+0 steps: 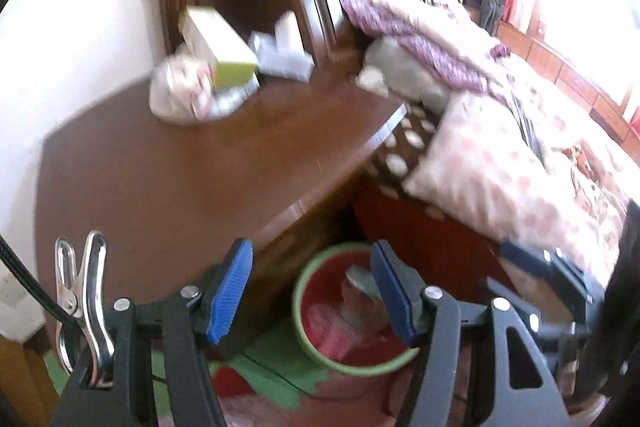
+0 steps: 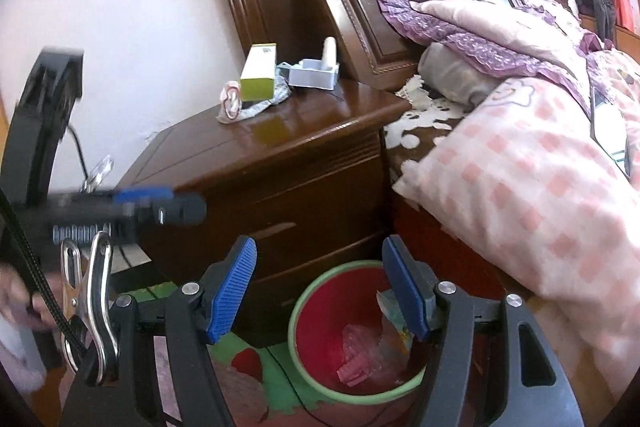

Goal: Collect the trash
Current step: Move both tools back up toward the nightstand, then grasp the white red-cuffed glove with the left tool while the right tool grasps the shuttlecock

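Bed (image 2: 520, 167) with pink checked quilt, right of nightstand (image 2: 280, 155). Bin (image 2: 298, 331), red inside with green rim, on floor at nightstand's foot, holding crumpled wrappers (image 2: 360, 355). Box (image 2: 258, 73), tray (image 2: 312, 73) and crumpled bag (image 2: 240, 109) on nightstand's top, toward the wall. Left gripper (image 1: 312, 291) and right gripper (image 2: 318, 293) above bin, jaws released, empty.

Glossy dark wood nightstand (image 2: 280, 147), smooth plastic bin (image 2: 304, 311), ribbed blue fingers (image 2: 234, 291), soft cloth quilt (image 2: 532, 187)
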`<state>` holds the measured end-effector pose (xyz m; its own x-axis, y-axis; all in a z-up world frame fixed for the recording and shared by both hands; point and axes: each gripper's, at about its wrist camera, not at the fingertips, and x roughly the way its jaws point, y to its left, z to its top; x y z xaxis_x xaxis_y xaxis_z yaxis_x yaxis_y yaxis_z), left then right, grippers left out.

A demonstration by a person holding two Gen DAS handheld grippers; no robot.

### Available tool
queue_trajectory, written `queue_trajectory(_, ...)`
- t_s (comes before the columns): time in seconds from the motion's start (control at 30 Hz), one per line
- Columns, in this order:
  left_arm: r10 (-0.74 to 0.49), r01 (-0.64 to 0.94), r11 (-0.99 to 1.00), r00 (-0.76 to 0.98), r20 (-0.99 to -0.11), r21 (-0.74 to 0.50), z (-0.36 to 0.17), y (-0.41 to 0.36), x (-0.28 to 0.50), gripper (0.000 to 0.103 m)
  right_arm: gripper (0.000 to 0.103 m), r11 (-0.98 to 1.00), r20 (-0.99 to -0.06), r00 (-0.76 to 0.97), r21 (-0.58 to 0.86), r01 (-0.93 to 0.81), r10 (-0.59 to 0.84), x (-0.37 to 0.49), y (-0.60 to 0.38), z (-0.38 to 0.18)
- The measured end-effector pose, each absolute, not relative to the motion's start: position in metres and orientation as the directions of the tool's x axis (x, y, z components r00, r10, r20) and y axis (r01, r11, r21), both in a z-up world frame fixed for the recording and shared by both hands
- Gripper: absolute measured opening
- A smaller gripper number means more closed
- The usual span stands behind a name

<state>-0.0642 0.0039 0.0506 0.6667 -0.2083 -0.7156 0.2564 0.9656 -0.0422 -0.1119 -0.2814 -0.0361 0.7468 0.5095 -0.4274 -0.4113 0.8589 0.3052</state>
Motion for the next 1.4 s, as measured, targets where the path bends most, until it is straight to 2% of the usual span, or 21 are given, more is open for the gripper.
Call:
queue_trajectory(0.17, -0.166, 0.215, 0.976, 0.711, -0.683, -0.013, 0.068, 0.02, -0.026, 0.065, 0.067, 0.852, -0.425, 0.74, 0.295, -0.432, 0.522, -0.111, -0.275, -0.028)
queue_trajectory(0.5, -0.137, 0.09, 0.99, 0.705, -0.696, -0.104, 0.067, 0.066, 0.059, 0.065, 0.067, 0.858, -0.438, 0.738, 0.268, -0.438, 0.514, -0.102, -0.266, -0.017)
queue_trajectory(0.67, -0.04, 0.009, 0.999, 0.713, -0.7, -0.047, 0.056, 0.074, 0.095, 0.064, 0.067, 0.857, -0.436, 0.738, 0.258, -0.445, 0.515, -0.094, -0.258, -0.012)
queue_trajectory(1.0, -0.182, 0.027, 0.973, 0.699, -0.691, -0.23, 0.038, 0.088, 0.131, 0.063, 0.067, 0.869, -0.445, 0.747, 0.228, -0.44, 0.495, -0.071, -0.25, -0.003)
queue_trajectory(1.03, -0.201, 0.037, 0.969, 0.698, -0.687, -0.246, 0.037, 0.088, 0.134, 0.062, 0.067, 0.869, -0.447, 0.745, 0.229, -0.439, 0.494, -0.067, -0.25, -0.002)
queue_trajectory(1.2, -0.295, 0.062, 0.934, 0.685, -0.666, -0.351, 0.033, 0.1, 0.139, 0.03, 0.067, 0.876, -0.47, 0.74, 0.227, -0.426, 0.482, -0.049, -0.252, -0.002)
queue_trajectory(1.3, -0.321, 0.064, 0.92, 0.688, -0.651, -0.386, 0.033, 0.109, 0.139, 0.021, 0.067, 0.879, -0.485, 0.734, 0.233, -0.415, 0.475, -0.035, -0.256, -0.003)
queue_trajectory(1.4, -0.345, 0.046, 0.897, 0.696, -0.63, -0.44, 0.031, 0.119, 0.137, 0.017, 0.067, 0.889, -0.488, 0.744, 0.22, -0.402, 0.457, -0.018, -0.262, 0.002)
